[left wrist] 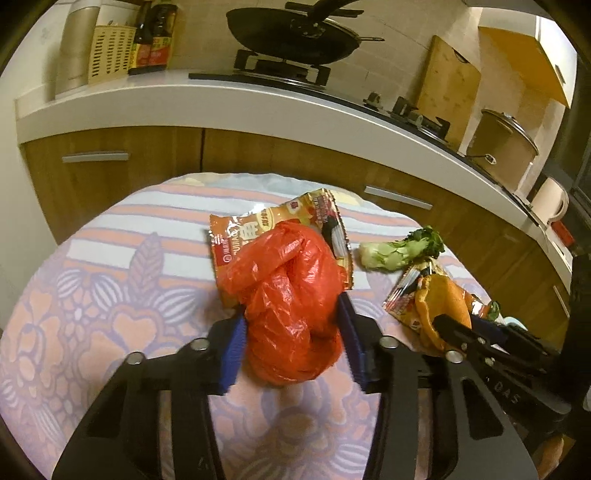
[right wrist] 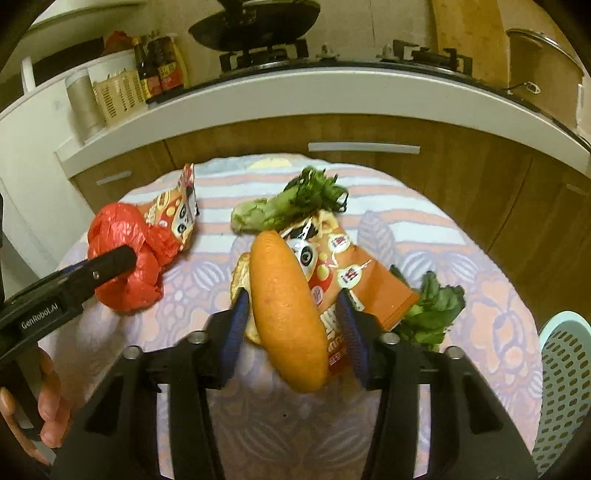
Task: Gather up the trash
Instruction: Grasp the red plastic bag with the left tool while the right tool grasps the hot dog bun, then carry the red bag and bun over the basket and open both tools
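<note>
Small round table (left wrist: 110, 295), patterned cloth, set close against the wooden cabinets (left wrist: 110, 173) under the white counter (left wrist: 221, 107). Bare cloth lies toward the near and left side of the table; trash is bunched at centre and right.

Left gripper (left wrist: 291, 325): jaws partly open, the blue pads on either side of a crumpled red plastic bag (left wrist: 291, 306). Pads look to be touching the bag's sides; a firm squeeze cannot be confirmed. Bag lies on the cloth, overlapping an orange snack wrapper (left wrist: 258, 225) behind it.

Right gripper (right wrist: 291, 325): jaws partly open around an orange bread roll (right wrist: 288, 310). Left pad is near the roll's edge; right pad is against a second snack wrapper (right wrist: 351, 273) beside it. Grip uncertain.

Nearby: pale green vegetable stalk (right wrist: 273, 210) just behind the roll, leafy greens (right wrist: 432, 306) right of the wrapper near the table edge, and a teal perforated basket (right wrist: 565, 376) off the right edge, cut off by the frame.

On the counter: wok (left wrist: 291, 33) on the stove, sauce bottles (left wrist: 151, 37), cutting board (left wrist: 448, 88), lidded pot (left wrist: 502, 147).

Underside of the roll is hidden.
</note>
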Motion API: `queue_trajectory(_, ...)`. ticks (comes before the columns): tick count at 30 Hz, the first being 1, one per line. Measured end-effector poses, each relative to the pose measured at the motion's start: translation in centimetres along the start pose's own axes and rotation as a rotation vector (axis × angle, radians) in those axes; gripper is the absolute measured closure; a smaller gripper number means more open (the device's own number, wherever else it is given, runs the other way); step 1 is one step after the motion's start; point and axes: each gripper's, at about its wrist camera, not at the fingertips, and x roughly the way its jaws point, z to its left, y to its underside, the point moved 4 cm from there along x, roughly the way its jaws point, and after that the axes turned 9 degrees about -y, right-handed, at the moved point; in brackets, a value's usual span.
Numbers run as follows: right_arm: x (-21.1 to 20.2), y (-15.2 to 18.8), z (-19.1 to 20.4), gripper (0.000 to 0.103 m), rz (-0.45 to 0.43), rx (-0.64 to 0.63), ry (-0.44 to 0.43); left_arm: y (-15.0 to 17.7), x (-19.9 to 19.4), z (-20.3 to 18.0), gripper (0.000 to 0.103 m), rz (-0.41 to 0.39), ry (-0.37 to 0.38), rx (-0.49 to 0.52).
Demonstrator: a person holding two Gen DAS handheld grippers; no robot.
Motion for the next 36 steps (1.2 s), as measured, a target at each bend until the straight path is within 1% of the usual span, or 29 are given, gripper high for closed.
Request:
queue_trajectory(1, -0.3, 0.0, 0.1, 0.08, -0.013, -0.002, 0.0, 0.0, -0.2, -0.1, 0.065, -0.006, 0.002, 0.005)
queue_trajectory(3, -0.8, 0.0, 0.1, 0.085, -0.036, -0.004, -0.014, -0.1, -0.6, -0.3, 0.067, -0.019, 0.011, 0.009)
queue_trajectory(5, -1.4, 0.1, 0.2, 0.086, -0.055, 0.001, -0.023, -0.2, -1.2, -0.5, 0.068, -0.038, 0.027, 0.009)
queue_trajectory(9, -3.2, 0.2, -0.2, 0.087, -0.081, 0.029, -0.037, -0.5, -3.3, -1.5, 0.068, -0.089, 0.061, 0.024)
queue_trajectory(12, -5.4, 0.3, -0.4, 0.087, -0.113, 0.018, -0.022, -0.7, -4.9, -2.9, 0.068, -0.115, 0.09, 0.047)
queue_trajectory(18, -9.8, 1.3, -2.0, 0.087, -0.163, 0.043, 0.002, 0.0, -7.4, -6.2, 0.068, -0.137, 0.163, 0.084)
queue_trajectory(21, -12.1, 2.3, -3.5, 0.087, -0.187, 0.07, 0.034, 0.5, -8.3, -8.5, 0.068, -0.142, 0.203, 0.113)
queue_trajectory(24, -14.7, 3.4, -5.9, 0.087, -0.212, 0.103, 0.087, 1.2, -8.8, -11.2, 0.068, -0.132, 0.25, 0.137)
queue_trajectory(28, -18.0, 4.9, -9.4, 0.087, -0.239, 0.163, 0.139, 2.2, -9.5, -15.7, 0.068, -0.124, 0.306, 0.195)
queue_trajectory(31, -20.6, 6.3, -12.1, 0.087, -0.263, 0.202, 0.201, 3.0, -10.1, -19.4, 0.068, -0.119, 0.353, 0.242)
queue_trajectory(36, -23.6, 8.2, -15.8, 0.087, -0.288, 0.266, 0.268, 4.5, -10.5, -25.1, 0.068, -0.11, 0.418, 0.325)
